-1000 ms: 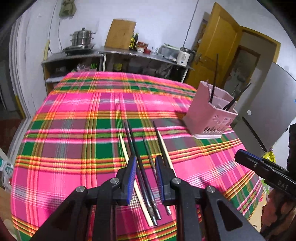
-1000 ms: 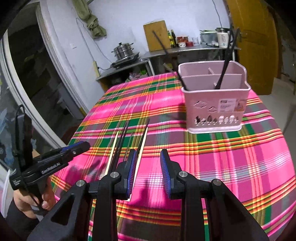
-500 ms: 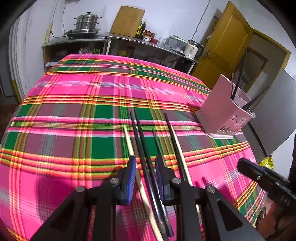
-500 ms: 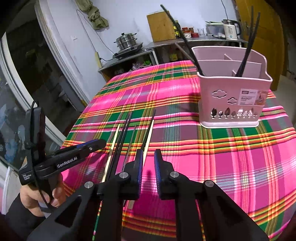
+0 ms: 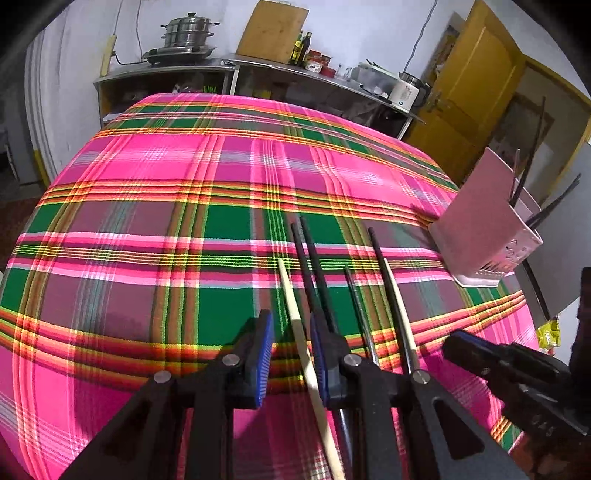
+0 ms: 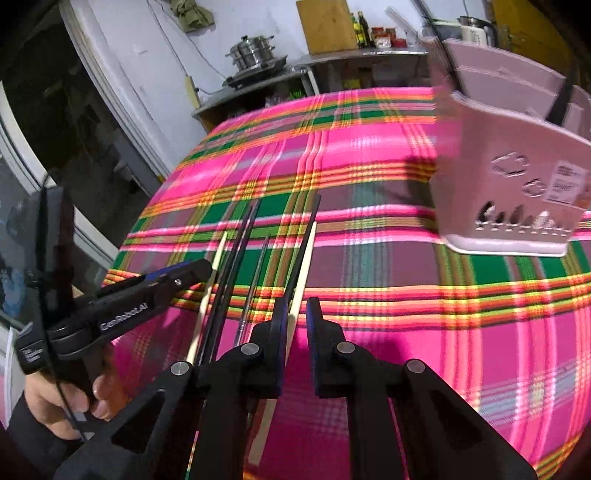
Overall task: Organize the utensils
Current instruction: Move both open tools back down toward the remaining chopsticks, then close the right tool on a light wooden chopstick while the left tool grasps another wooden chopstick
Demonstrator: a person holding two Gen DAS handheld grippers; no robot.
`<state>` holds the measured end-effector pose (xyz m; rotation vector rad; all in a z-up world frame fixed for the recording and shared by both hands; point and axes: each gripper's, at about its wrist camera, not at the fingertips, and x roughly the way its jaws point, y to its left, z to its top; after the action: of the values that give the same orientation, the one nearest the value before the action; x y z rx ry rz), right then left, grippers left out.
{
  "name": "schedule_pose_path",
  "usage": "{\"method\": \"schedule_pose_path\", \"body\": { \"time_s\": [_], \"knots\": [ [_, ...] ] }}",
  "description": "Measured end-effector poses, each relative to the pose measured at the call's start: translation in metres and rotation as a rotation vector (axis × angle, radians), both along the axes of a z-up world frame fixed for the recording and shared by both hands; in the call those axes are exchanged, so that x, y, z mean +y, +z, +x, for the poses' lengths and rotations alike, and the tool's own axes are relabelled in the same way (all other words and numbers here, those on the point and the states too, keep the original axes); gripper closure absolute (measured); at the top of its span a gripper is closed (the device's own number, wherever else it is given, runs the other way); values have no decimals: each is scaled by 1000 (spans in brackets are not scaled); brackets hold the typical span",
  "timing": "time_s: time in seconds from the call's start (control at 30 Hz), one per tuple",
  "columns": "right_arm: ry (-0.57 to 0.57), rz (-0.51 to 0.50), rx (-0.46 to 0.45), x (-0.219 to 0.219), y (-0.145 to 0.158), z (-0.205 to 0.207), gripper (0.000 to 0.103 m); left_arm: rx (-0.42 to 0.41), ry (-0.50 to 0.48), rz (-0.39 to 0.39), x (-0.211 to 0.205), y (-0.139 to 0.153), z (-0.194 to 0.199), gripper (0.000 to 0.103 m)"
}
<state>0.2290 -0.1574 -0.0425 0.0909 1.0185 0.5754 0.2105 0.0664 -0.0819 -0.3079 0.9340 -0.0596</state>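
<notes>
Several chopsticks lie side by side on the plaid tablecloth [image 5: 147, 206]: a pale wooden one [image 5: 295, 325], two black ones [image 5: 314, 266], a thin dark one [image 5: 356, 302], and a black one beside another pale one [image 5: 397, 295]. My left gripper [image 5: 291, 354] is open, low over the cloth, with the left pale chopstick between its jaws. My right gripper [image 6: 295, 325] is open with a narrow gap, the right pale chopstick [image 6: 304, 258] between its jaws. A pink utensil holder [image 6: 509, 177] holding black chopsticks stands at the right; it also shows in the left wrist view [image 5: 484, 221].
A counter with a steel pot [image 5: 188, 33], a wooden board [image 5: 271, 31], bottles and a kettle runs behind the table. A yellow door [image 5: 469, 96] is at the back right. The right gripper [image 5: 517, 376] shows close beside the left one.
Both grippers have moved forward and lower toward the chopsticks. The left now straddles the left pale chopstick. The right has narrowed from its wider opening and straddles the right pale chopstick.
</notes>
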Motion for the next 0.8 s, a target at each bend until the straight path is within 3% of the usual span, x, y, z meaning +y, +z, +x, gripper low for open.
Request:
{"method": "schedule_pose_path", "body": {
  "time_s": [0.3, 0.6, 0.8],
  "knots": [
    [14, -46, 27, 13, -20, 6, 92, 8, -2, 9, 0, -5, 1, 82],
    [-5, -99, 0, 20, -21, 12, 95, 1, -7, 88, -9, -6, 4, 83],
    [-58, -90, 24, 0, -20, 15, 95, 7, 14, 64, 1, -7, 2, 93]
  ]
}}
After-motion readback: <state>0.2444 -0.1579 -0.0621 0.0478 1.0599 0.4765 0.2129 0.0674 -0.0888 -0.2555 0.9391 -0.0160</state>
